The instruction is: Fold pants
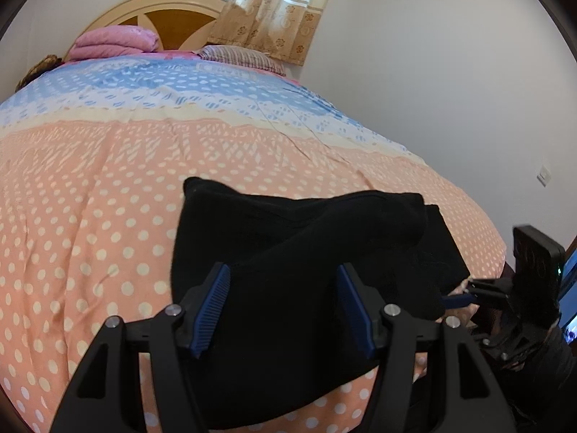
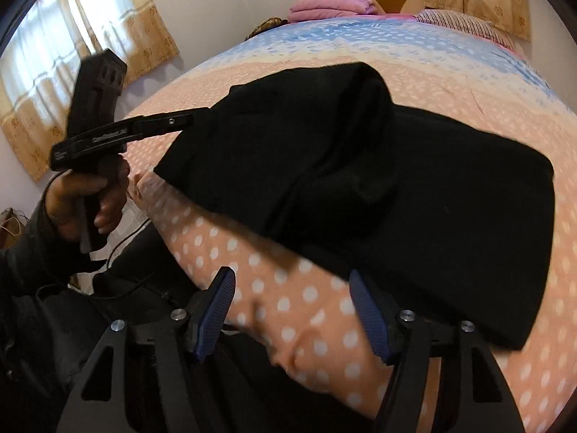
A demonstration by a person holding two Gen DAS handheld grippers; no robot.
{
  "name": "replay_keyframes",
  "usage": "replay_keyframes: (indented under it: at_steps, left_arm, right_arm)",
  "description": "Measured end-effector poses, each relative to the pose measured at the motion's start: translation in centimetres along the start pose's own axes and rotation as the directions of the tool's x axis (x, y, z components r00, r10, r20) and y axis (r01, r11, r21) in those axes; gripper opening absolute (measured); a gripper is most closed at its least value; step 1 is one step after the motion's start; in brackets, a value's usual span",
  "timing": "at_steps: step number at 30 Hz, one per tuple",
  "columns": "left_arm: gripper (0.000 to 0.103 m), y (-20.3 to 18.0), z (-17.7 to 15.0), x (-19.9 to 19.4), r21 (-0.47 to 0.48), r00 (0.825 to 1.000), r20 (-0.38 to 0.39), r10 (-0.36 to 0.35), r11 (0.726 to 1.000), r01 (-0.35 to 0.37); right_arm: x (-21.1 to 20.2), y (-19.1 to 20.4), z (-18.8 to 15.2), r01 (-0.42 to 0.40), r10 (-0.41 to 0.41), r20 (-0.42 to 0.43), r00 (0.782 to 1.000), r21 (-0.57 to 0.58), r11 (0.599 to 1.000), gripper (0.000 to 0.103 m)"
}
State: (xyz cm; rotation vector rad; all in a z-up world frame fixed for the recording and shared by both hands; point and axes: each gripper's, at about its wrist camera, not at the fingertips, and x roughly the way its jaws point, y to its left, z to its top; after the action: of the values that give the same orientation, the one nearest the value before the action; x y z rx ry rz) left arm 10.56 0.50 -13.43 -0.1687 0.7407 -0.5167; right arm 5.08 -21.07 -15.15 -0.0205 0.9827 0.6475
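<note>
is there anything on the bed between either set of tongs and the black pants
Nothing visible. The left tongs stand open right over the black pants, with the cloth showing between the pads. The right tongs are open at the near edge, with only polka-dot bedspread between them and the cloth.

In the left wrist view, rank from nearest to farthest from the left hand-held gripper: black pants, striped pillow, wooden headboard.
1. Black pants, bunched on the polka-dot bedspread, lying between the left hand-held gripper's open blue pads.
2. Striped pillow, far end of the bed, right of centre.
3. Arched wooden headboard, behind the pillow, against the wall.
</note>
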Motion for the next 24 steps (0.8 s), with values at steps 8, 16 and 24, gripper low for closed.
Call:
replay_keyframes:
  at_steps: [8,16,24]
  left_arm:
    - [0.064,0.6,0.0,-0.4,-0.031,1.0,0.016,-0.007,0.999,0.007]
    - [0.064,1.4,-0.6,-0.1,-0.062,1.0,0.01,-0.011,0.998,0.012]
    - [0.072,1.8,-1.1,0.5,-0.088,1.0,0.001,-0.017,0.996,0.017]
  right_arm:
    - [-3.6,-0.8,3.1,-0.02,-0.007,0.244,0.97,0.109,0.994,0.068]
    - [0.2,-1.9,3.9,-0.097,0.089,0.08,0.993,0.099,0.99,0.068]
    - [0.3,-0.7,1.3,-0.051,0.045,-0.097,0.994,-0.059,0.997,0.068]
